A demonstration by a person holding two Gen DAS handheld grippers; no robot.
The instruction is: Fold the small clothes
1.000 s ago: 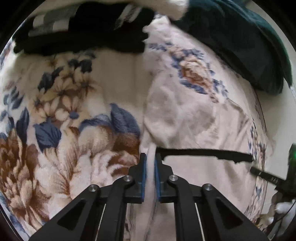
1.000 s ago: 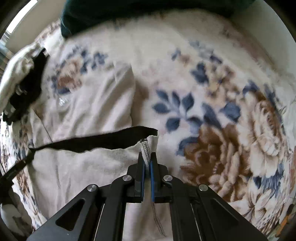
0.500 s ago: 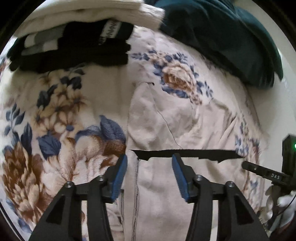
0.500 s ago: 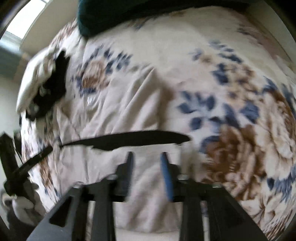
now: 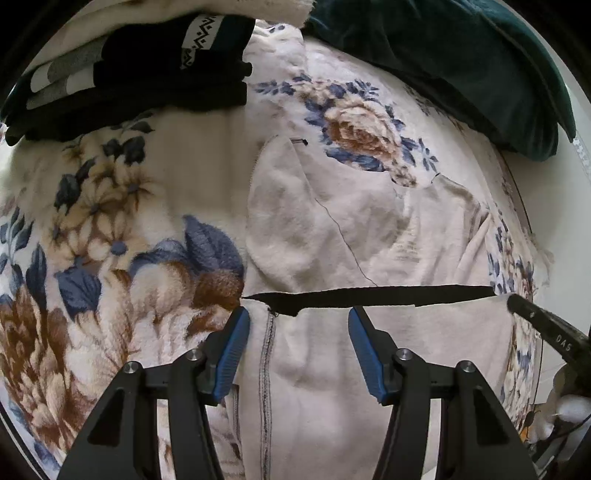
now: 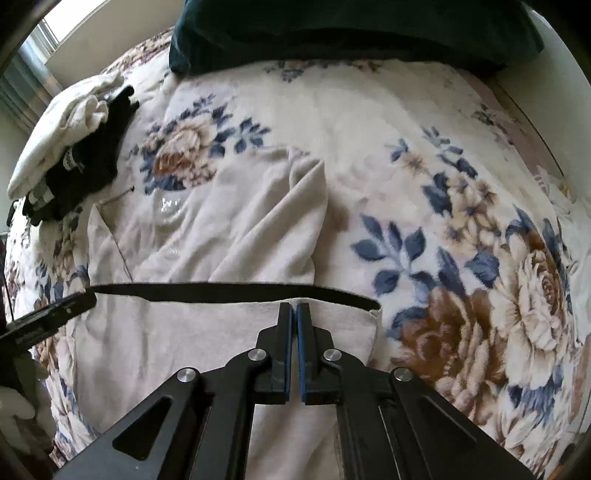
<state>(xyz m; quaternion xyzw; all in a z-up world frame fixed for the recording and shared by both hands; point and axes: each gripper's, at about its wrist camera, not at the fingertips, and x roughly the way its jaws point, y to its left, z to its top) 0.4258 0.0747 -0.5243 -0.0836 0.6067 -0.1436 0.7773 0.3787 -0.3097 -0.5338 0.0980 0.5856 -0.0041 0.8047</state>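
We work over a bed under a floral blanket, with a dark green pillow at its head and a stack of folded dark and cream clothes at the far left corner. The cream garment we are folding lies flat on the blanket, straight ahead of both grippers. Its near part is already doubled over, and a black band marks the edge of that fold; the band runs crosswise, left to right, so the garment's long axis runs away from us toward the pillow. The loose far part, with creased flaps, lies beyond the band.

The left gripper hangs just short of the band's left end, beside a stitched seam, its blue pads spread wide and holding nothing. The right gripper points along the doubled layer near the band's right end, its pads almost together; we cannot tell whether any cloth is pinched between them.

We judge both equally near the band, so the next fold likely starts there, each gripper taking its own end
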